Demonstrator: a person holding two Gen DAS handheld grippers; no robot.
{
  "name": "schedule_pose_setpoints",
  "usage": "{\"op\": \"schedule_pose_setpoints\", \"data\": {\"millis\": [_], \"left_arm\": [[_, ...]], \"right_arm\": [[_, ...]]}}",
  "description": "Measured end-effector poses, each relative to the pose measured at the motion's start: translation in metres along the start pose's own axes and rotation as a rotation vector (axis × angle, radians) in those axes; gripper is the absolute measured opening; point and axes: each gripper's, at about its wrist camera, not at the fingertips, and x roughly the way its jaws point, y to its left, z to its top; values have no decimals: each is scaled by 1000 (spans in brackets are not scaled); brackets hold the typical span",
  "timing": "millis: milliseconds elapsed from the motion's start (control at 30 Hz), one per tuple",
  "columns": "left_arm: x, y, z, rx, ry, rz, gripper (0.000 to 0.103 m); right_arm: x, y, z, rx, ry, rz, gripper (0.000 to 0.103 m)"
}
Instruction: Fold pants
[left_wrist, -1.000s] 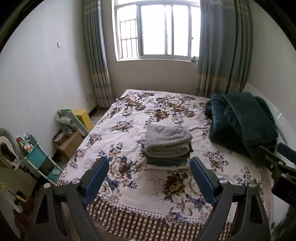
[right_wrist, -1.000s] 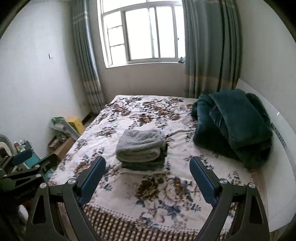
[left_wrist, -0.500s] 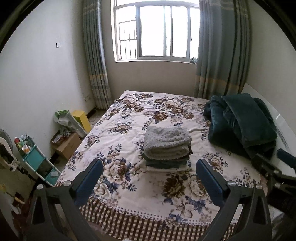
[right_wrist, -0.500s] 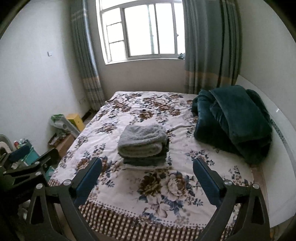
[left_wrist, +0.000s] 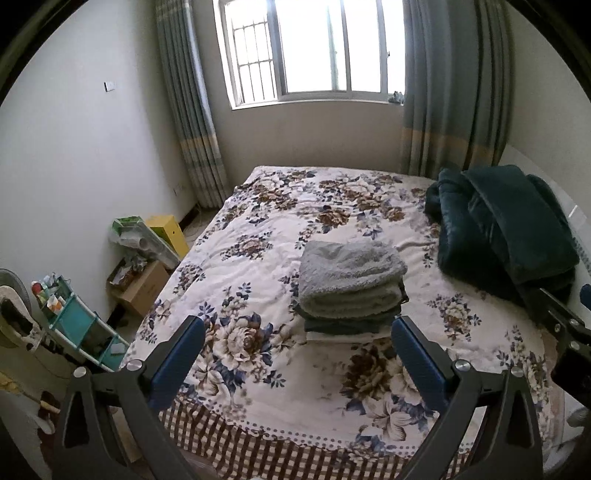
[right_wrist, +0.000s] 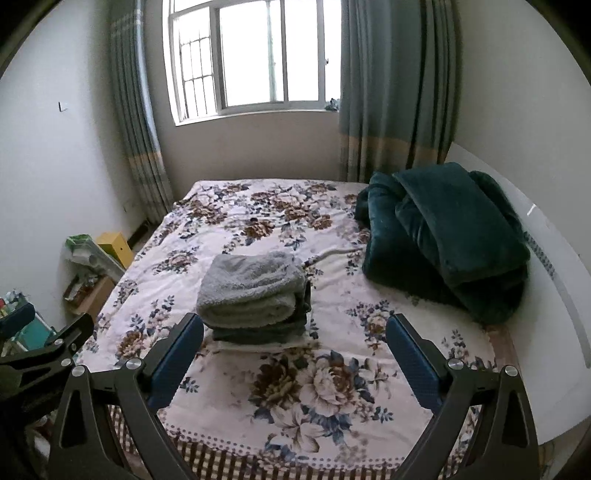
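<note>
A stack of folded clothes, topped by fluffy grey pants (left_wrist: 349, 280), lies in the middle of the floral bed (left_wrist: 258, 229). It also shows in the right wrist view (right_wrist: 255, 291). My left gripper (left_wrist: 299, 347) is open and empty, held above the bed's near edge, short of the stack. My right gripper (right_wrist: 295, 347) is open and empty, at about the same distance, a little to the right. Each gripper shows at the edge of the other's view.
A dark green blanket (left_wrist: 506, 229) is piled at the bed's right side (right_wrist: 447, 236). Cardboard boxes (left_wrist: 144, 280) and a teal shelf (left_wrist: 77, 325) stand on the floor to the left. A window and curtains are behind the bed.
Both grippers have drawn back from the bed and risen a little, so more of the room shows. Both stay open and empty. The stack has not moved.
</note>
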Motion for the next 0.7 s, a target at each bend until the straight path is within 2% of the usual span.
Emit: {"op": "schedule_pose_setpoints", "data": {"millis": [267, 700], "left_arm": [[17, -5, 3, 10, 30, 1, 103], [14, -4, 9, -5, 13, -13, 103]], "right_arm": [[27, 1, -1, 0, 28, -5, 102], [36, 5, -8, 1, 50, 8, 103]]}}
